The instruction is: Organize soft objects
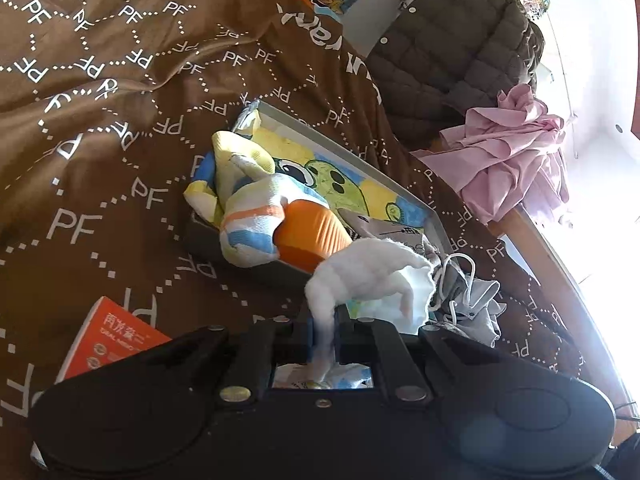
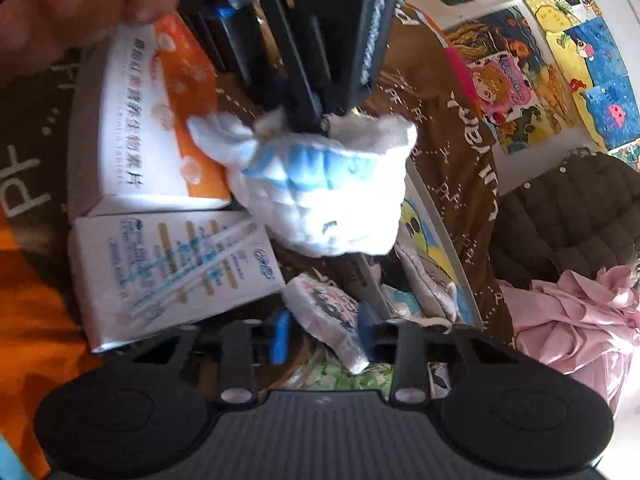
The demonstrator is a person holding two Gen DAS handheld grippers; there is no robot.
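Firstly, through the left wrist view, we observe the left gripper (image 1: 323,332) clamped on a white cloth (image 1: 368,276) above the tray (image 1: 352,148). Through the right wrist view, the right gripper (image 2: 324,334) stands wide around a small white packet (image 2: 332,316); the cloth (image 2: 332,196) hangs over the boxes (image 2: 160,272).

My left gripper (image 1: 323,334) is clamped tight on white cloth (image 1: 372,276). My right gripper (image 2: 324,334) stands parted, holding nothing.

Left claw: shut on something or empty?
Shut on the white cloth: left claw pinches a strip of it between both fingers; the rest hangs free.
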